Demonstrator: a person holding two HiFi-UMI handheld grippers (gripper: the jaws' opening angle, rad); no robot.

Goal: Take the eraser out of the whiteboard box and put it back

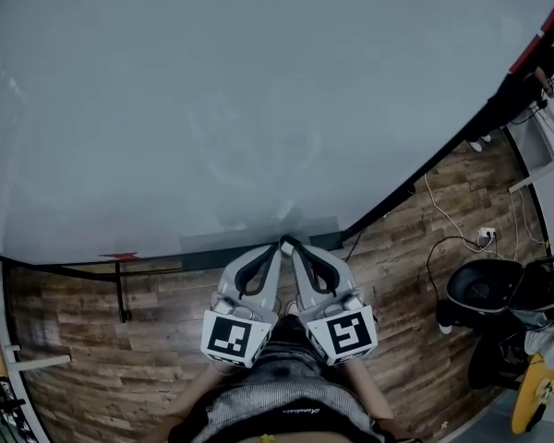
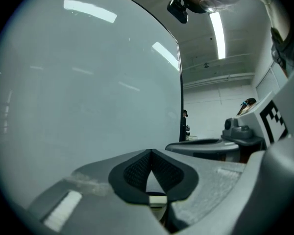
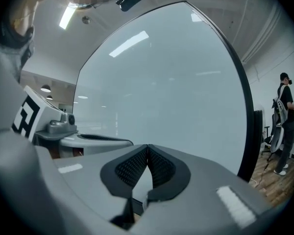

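Note:
A large whiteboard [image 1: 258, 100] fills most of the head view. My left gripper [image 1: 278, 246] and right gripper [image 1: 289, 245] are held side by side, their tips almost touching each other at the board's lower edge. There a narrow grey-green box [image 1: 203, 250] runs along the frame. In the left gripper view the left gripper [image 2: 150, 151] has its ribbed pads pressed together with nothing between them. The right gripper [image 3: 147, 146] looks the same in its own view, shut and empty, facing the whiteboard [image 3: 176, 82]. No eraser shows in any view.
Wood-pattern floor [image 1: 92, 340] lies under the board. A black stand bar [image 1: 120, 293] is at the left. Cables and a wall socket [image 1: 486, 235] lie at the right beside a black chair [image 1: 485, 289] and a yellow object [image 1: 535, 390]. A person [image 3: 284, 126] stands at the far right.

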